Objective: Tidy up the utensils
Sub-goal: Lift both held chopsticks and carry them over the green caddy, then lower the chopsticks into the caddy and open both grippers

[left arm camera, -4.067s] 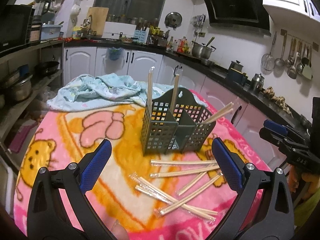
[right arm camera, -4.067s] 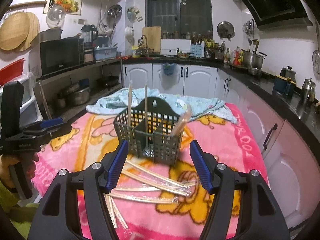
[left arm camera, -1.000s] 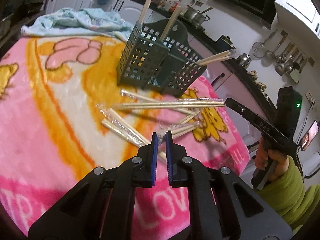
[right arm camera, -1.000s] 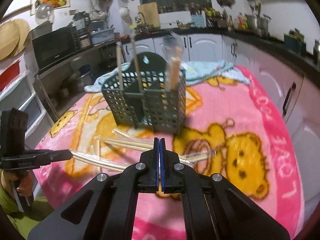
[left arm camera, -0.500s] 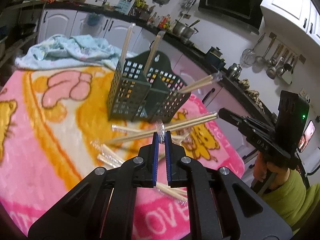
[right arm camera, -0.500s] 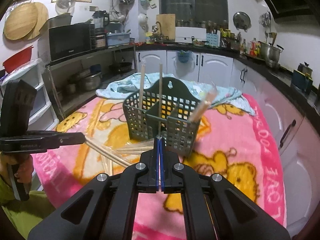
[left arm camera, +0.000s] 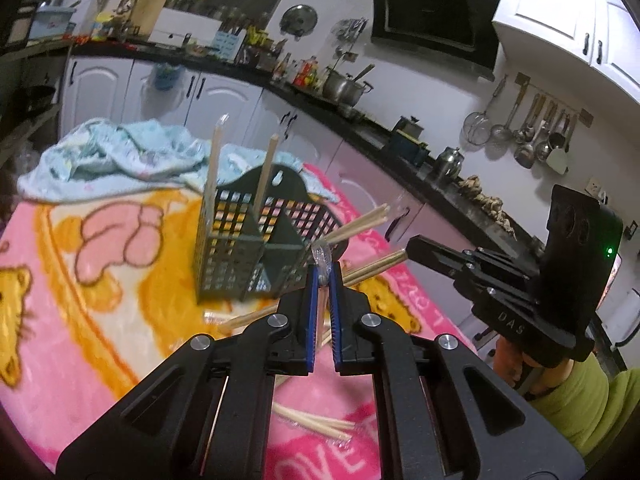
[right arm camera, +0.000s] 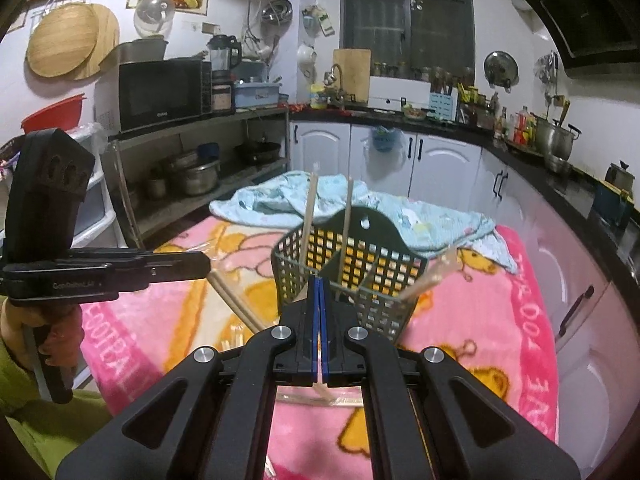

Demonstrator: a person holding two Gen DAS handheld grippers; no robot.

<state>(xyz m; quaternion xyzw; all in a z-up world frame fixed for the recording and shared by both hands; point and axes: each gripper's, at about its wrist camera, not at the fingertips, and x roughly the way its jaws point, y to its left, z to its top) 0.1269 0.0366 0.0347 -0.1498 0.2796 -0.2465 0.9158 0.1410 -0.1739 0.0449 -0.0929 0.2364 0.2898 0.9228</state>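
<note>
A dark green slotted utensil basket (left arm camera: 240, 256) (right arm camera: 360, 264) stands on the pink blanket, with several wrapped chopstick pairs upright or leaning in it. My left gripper (left arm camera: 323, 276) is shut on a wrapped chopstick pair (left arm camera: 322, 258), held just in front of the basket. From the right wrist view that gripper (right arm camera: 204, 266) shows at the left, its chopsticks (right arm camera: 236, 304) slanting down. My right gripper (right arm camera: 319, 280) is shut on another wrapped pair (right arm camera: 320, 376) before the basket. In the left wrist view it (left arm camera: 408, 246) holds chopsticks (left arm camera: 376, 268) pointing left.
Loose wrapped chopsticks (left arm camera: 312, 420) (right arm camera: 320, 400) lie on the blanket (left arm camera: 80, 320) near the front edge. A crumpled light blue cloth (left arm camera: 120, 156) (right arm camera: 360, 204) lies behind the basket. Kitchen counters and cabinets ring the table. A person's green sleeve (left arm camera: 580, 400) is at the right.
Both grippers have risen from the blanket, each lifting a wrapped chopstick pair. The basket now sits lower and closer in both views.
</note>
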